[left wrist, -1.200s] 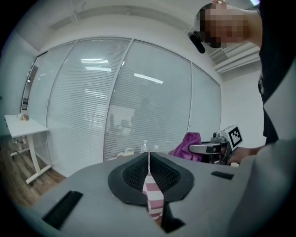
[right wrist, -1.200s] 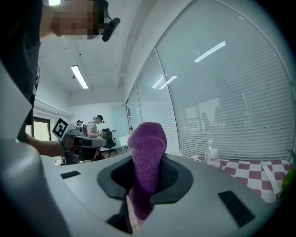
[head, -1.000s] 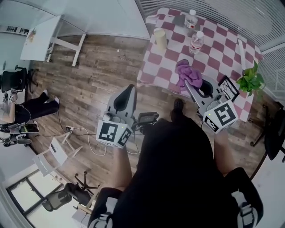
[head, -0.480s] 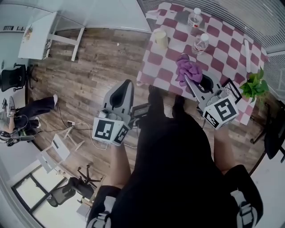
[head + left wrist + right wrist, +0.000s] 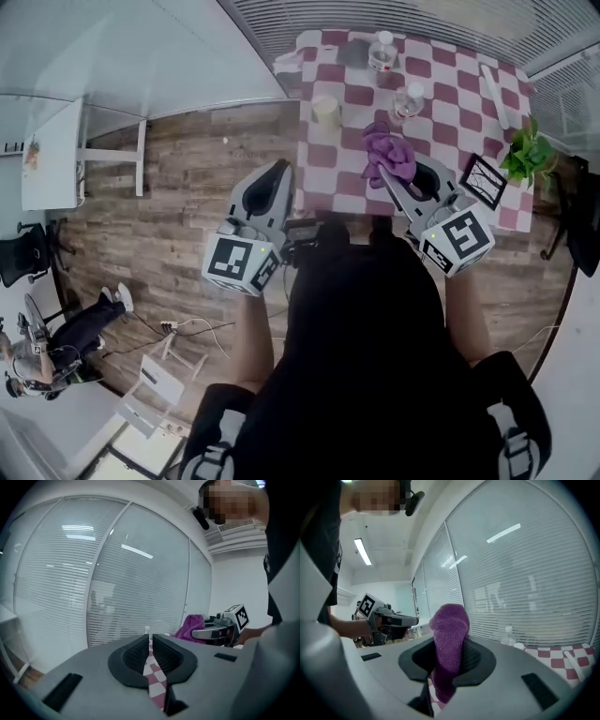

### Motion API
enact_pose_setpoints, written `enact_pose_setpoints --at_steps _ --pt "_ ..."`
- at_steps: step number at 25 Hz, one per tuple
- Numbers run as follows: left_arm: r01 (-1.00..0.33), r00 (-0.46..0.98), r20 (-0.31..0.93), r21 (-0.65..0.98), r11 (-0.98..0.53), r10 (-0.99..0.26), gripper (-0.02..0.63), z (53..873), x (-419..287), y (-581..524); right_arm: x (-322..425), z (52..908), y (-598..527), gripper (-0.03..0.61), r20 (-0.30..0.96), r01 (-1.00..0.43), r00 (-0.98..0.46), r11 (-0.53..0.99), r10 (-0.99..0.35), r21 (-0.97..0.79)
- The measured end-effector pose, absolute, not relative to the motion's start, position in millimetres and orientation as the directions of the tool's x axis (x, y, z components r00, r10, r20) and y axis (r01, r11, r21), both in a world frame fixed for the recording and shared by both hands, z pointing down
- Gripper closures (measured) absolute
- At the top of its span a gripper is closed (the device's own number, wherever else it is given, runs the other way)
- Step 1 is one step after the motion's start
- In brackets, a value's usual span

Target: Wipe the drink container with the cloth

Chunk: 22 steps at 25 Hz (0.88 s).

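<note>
Purple cloth [image 5: 389, 157] is pinched by a fold in the right gripper [image 5: 386, 178], while the left gripper [image 5: 281, 171] is clenched on nothing. Compared with a second ago, the checked table [image 5: 450, 94] lies squarely ahead, with both grippers brought up to its near edge. A cream cup [image 5: 325, 110] and a clear bottle [image 5: 406, 101] stand untouched beyond the cloth, so wiping has likely not begun.

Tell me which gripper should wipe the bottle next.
Right. The right gripper is shut on the cloth and reaches over the table, near the closest bottle. The left gripper is shut with nothing in it, by the table's near corner; it could probably steady the bottle instead.
</note>
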<state>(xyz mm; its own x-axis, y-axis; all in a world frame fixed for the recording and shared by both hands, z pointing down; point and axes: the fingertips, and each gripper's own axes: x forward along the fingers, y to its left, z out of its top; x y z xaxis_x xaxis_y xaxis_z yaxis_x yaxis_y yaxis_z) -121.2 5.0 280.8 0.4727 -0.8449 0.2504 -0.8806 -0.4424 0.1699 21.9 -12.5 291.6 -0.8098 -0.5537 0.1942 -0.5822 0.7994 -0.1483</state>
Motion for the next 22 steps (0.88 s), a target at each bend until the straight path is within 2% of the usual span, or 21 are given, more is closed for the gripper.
enact_pose_setpoints --at_steps 10,22 --pt "-0.746 0.661 0.313 0.174 -0.643 -0.682 0.577 323 -135 -45 -7 313 -18 0.474 0.234 -0.720 -0.692 0.679 -0.683 -0.143" --pt "-0.694 0.706 0.377 0.200 -0.691 -0.600 0.575 379 -129 -96 -18 343 -33 0.472 0.300 -0.770 -0.633 0.619 -0.714 -0.153"
